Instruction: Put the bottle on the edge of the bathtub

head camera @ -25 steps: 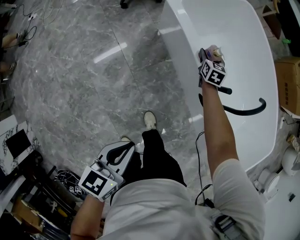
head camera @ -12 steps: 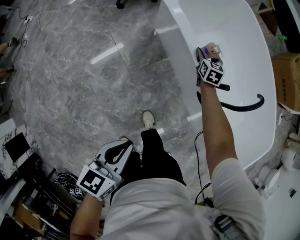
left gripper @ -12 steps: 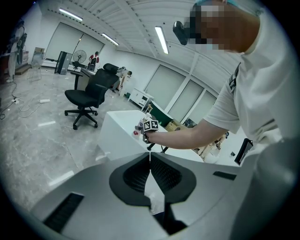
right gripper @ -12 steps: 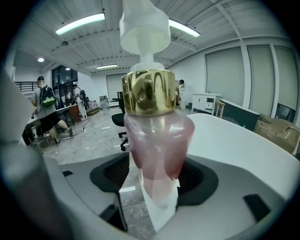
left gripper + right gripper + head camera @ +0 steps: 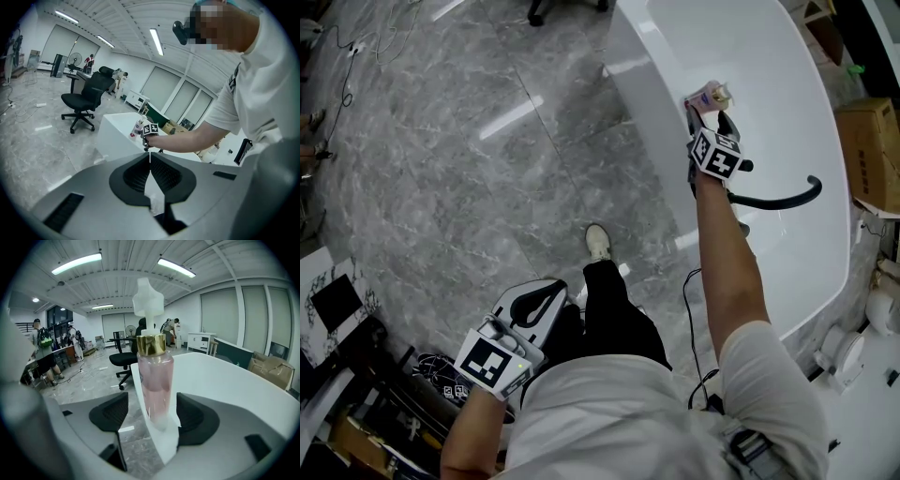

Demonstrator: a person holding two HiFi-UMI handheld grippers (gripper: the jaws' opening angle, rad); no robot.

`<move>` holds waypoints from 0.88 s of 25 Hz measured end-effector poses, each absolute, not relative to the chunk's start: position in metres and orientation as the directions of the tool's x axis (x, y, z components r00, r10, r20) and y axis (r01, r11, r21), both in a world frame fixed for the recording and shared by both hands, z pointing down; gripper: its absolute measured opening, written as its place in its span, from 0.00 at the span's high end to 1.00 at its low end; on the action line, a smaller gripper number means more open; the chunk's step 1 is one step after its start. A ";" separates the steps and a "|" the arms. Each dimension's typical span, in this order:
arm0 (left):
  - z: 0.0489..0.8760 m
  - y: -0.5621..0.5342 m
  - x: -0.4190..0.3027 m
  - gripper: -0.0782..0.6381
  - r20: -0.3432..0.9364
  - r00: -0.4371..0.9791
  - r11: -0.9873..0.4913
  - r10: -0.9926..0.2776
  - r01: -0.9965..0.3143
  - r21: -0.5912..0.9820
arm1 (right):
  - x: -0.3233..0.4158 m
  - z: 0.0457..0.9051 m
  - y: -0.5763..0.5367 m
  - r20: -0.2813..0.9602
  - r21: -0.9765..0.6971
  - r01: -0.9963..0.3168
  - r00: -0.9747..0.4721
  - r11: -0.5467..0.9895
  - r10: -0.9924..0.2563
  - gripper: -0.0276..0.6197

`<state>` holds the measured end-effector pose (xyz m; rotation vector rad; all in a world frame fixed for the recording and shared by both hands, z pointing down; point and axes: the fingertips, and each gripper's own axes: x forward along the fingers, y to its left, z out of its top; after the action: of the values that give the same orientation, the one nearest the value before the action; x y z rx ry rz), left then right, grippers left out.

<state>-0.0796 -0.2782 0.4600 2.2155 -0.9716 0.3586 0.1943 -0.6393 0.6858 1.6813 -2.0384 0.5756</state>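
A clear pump bottle [image 5: 154, 380] of pink liquid, with a gold collar and a white pump, stands upright on the white bathtub's rim [image 5: 165, 446]. In the head view the bottle [image 5: 709, 97] sits on the rim [image 5: 652, 84] just beyond my right gripper [image 5: 712, 112]. The right gripper [image 5: 152, 403] is open and its jaws have just been opening. The bottle stands between the pads with a clear gap on the left side. My left gripper [image 5: 555, 289] hangs low by the person's leg. Its jaws [image 5: 150, 157] are shut with nothing in them.
A black curved hose [image 5: 778, 200] lies inside the tub. A cardboard box [image 5: 867, 141] stands past the tub's far side. A black office chair [image 5: 86, 98] stands on the grey marble floor [image 5: 487, 187]. People stand far off at the left [image 5: 44, 357]. Cables and gear sit at the lower left [image 5: 356, 412].
The right gripper's jaws have spread apart around the bottle, and the hand has shifted slightly along the rim. The left gripper has stayed where it was.
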 end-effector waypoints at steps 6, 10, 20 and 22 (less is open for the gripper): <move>0.450 -0.263 -0.080 0.86 0.462 0.699 -0.522 -0.545 -0.715 0.466 | 0.190 0.669 -0.602 0.557 -0.061 -0.985 -0.170 0.164 -0.813 0.51; 0.439 -0.249 -0.082 0.86 0.443 0.711 -0.550 -0.546 -0.703 0.451 | 0.177 0.650 -0.566 0.545 -0.089 -0.980 -0.197 0.178 -0.815 0.59; 0.414 -0.198 -0.094 0.86 0.389 0.740 -0.615 -0.548 -0.672 0.413 | 0.123 0.572 -0.450 0.478 -0.141 -0.938 -0.345 0.317 -0.808 0.88; 0.409 -0.187 -0.097 0.86 0.379 0.743 -0.627 -0.552 -0.669 0.399 | 0.115 0.557 -0.424 0.469 -0.150 -0.929 -0.368 0.338 -0.803 0.91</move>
<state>-0.0966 -0.1870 0.4090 2.4176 -0.9213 0.2995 0.1149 -0.4236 0.5572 1.5430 -2.2950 0.5708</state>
